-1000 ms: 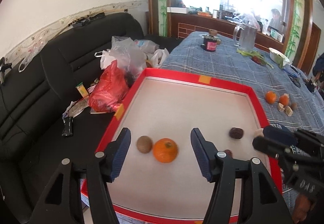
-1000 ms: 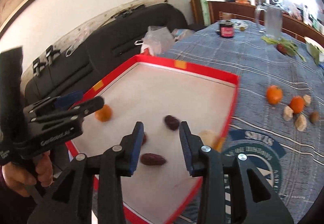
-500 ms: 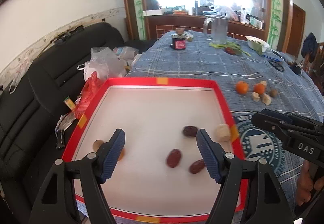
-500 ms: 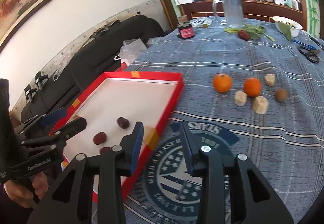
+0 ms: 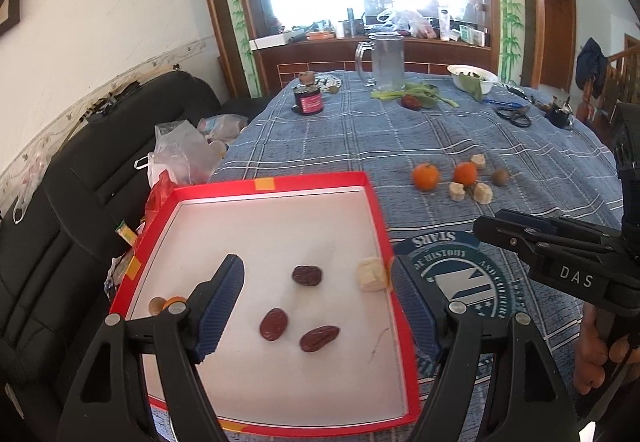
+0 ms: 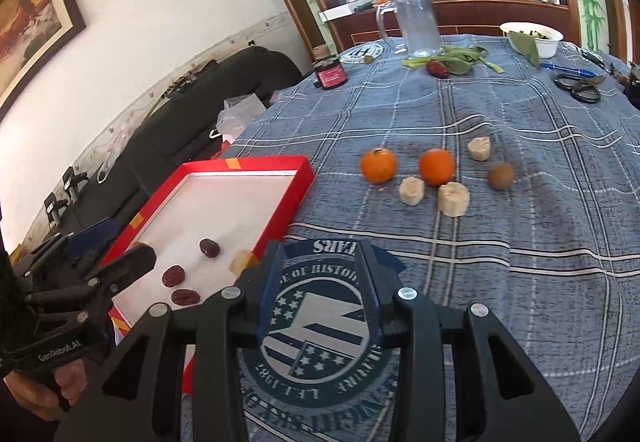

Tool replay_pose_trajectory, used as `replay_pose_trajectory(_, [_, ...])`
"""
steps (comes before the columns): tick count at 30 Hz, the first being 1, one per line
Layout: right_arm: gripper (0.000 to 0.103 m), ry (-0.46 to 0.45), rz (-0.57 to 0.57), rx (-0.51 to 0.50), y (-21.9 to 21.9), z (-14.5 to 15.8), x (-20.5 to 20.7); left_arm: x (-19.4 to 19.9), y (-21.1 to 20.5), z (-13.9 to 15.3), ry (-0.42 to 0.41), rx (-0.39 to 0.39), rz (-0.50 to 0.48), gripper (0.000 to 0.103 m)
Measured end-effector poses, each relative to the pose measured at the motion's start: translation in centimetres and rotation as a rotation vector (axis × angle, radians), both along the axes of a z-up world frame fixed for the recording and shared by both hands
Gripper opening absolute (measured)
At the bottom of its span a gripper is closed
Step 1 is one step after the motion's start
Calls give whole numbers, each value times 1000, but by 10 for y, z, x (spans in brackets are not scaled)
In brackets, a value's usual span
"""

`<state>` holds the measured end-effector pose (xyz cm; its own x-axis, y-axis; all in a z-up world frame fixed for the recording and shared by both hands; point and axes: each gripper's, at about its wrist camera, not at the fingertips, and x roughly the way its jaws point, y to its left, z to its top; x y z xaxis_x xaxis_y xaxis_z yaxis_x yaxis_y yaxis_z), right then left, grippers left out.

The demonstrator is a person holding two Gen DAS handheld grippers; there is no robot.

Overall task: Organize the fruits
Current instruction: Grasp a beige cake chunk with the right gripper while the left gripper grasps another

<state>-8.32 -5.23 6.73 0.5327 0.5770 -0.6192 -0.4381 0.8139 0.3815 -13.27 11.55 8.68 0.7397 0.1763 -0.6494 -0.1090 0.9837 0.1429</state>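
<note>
On the right tool (image 5: 576, 274), white letters read "DAS".

We are in a home's dining room: a plaid tablecloth (image 6: 500, 114), black sofa (image 5: 80, 178), framed painting (image 6: 32, 14) (partly cut off), and a cluttered wooden sideboard (image 5: 400, 46).

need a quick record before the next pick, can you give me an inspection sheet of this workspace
surface: blue plaid tablecloth with a round printed emblem.
job's things: red tray holds three dates, one pale chunk, an orange and a brown fruit; on the cloth lie two oranges, three pale chunks, one brown fruit.
clutter: glass pitcher, dark jar, greens, white bowl, scissors, pen.
grippers: left gripper open over the tray; right gripper open over the emblem.
cables: nothing seen.
surroundings: black sofa with plastic bags.
</note>
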Motion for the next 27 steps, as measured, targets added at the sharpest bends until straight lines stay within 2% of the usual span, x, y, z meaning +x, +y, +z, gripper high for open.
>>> replay_pose_trajectory(17, [40,11,-50,6,-39,-1,8,15,-37,4,22,35,-63,76])
replay_pose_trajectory(22, [39,25,-89,-72,-52,-4,22,25,-44,-3,46,10,-83,76])
replay_pose_trajectory(27, [39,110,-117,-193,-56,-18,58,33,-48,-12,79,-13,-95,76])
